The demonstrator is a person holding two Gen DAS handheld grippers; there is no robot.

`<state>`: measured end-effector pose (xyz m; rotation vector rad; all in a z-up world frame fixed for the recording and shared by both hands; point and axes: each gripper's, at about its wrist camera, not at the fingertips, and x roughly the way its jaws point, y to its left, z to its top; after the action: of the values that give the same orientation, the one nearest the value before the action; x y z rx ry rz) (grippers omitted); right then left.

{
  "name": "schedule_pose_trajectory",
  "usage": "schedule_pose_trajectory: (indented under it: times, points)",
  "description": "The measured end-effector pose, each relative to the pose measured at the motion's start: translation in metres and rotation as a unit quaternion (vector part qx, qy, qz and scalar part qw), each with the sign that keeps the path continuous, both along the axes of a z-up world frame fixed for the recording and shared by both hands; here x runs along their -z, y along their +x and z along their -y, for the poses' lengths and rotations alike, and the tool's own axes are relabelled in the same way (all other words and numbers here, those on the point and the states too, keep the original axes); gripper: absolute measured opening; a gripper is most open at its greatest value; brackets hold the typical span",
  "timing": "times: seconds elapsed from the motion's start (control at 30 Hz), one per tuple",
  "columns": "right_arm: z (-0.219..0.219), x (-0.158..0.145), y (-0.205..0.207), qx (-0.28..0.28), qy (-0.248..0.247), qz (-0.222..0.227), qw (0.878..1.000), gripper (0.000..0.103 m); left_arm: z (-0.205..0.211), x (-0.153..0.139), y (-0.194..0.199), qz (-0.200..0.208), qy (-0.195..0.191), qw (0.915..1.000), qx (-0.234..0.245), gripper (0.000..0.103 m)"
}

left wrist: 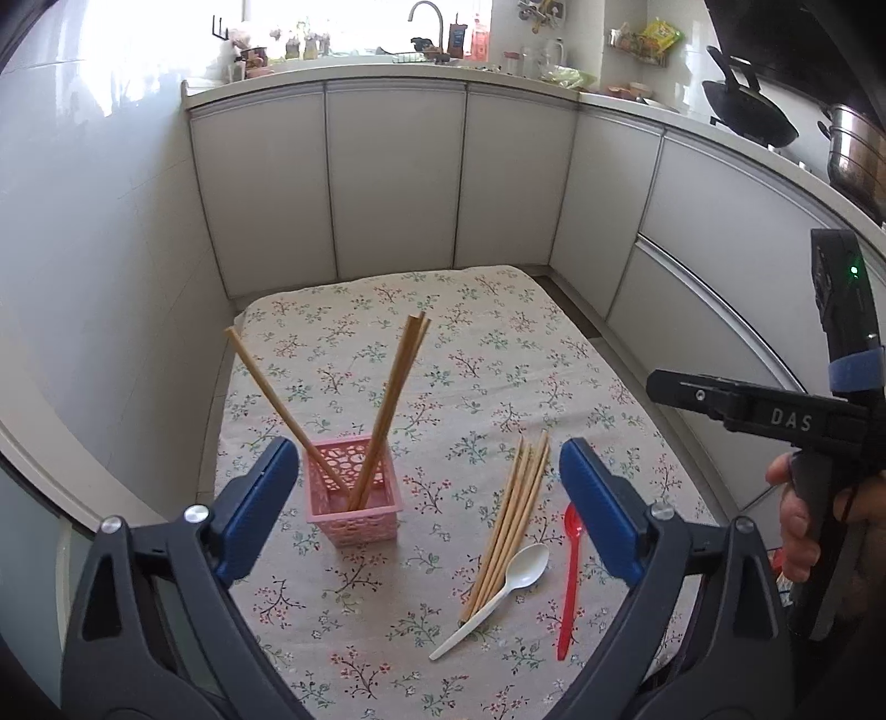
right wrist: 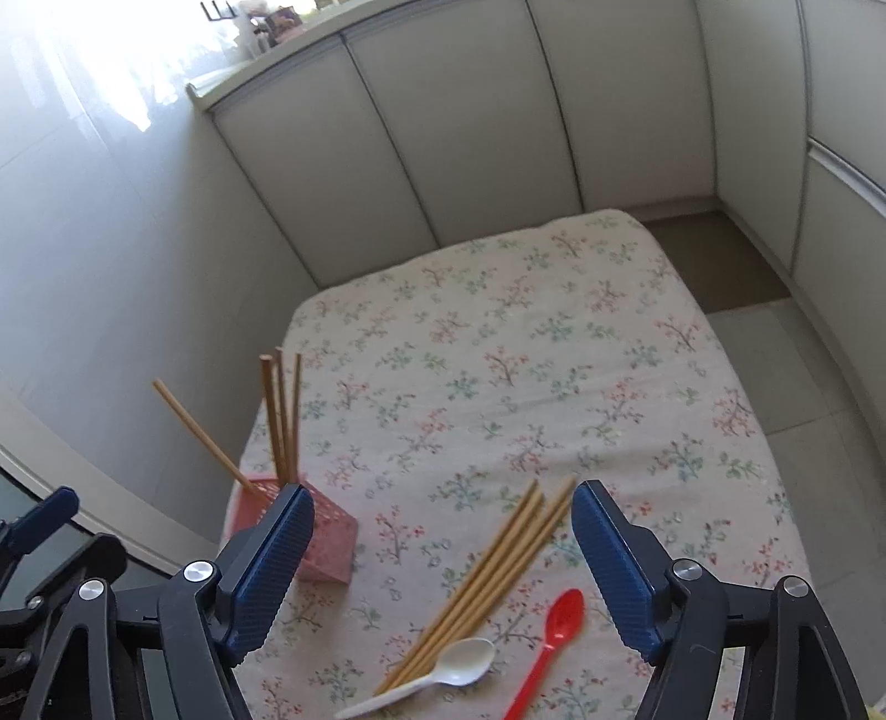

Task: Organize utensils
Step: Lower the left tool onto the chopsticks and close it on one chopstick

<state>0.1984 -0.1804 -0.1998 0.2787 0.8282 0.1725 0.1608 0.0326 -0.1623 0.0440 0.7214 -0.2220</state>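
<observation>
My right gripper gapes empty over the chopsticks, which lie near the table's front edge, slanting away rightward; my left gripper, also empty, hangs farther off.

The red spoon's handle end runs off frame.

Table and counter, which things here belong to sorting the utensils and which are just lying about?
For the job:
pink basket with chopsticks already in it
loose chopsticks on the cloth
white spoon
red spoon

Just lying about:
wok and steel pot on the stove
bottles by the faucet
snack packets
</observation>
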Motion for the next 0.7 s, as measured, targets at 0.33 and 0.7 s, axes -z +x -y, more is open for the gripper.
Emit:
schedule_pose_trajectory:
  times: [0.33, 0.7]
  points:
    - [0.041, 0.047, 0.001, 0.032, -0.022, -0.086, 0.996, 0.083, 0.046, 0.063, 0.030, -0.105, 0.007, 0.9938, 0.035, 0.095]
    - [0.081, 0.078, 0.025, 0.081, -0.026, -0.153, 0.985, 0.083, 0.111, 0.136, 0.105, -0.205, 0.011, 0.9766, 0.066, 0.041]
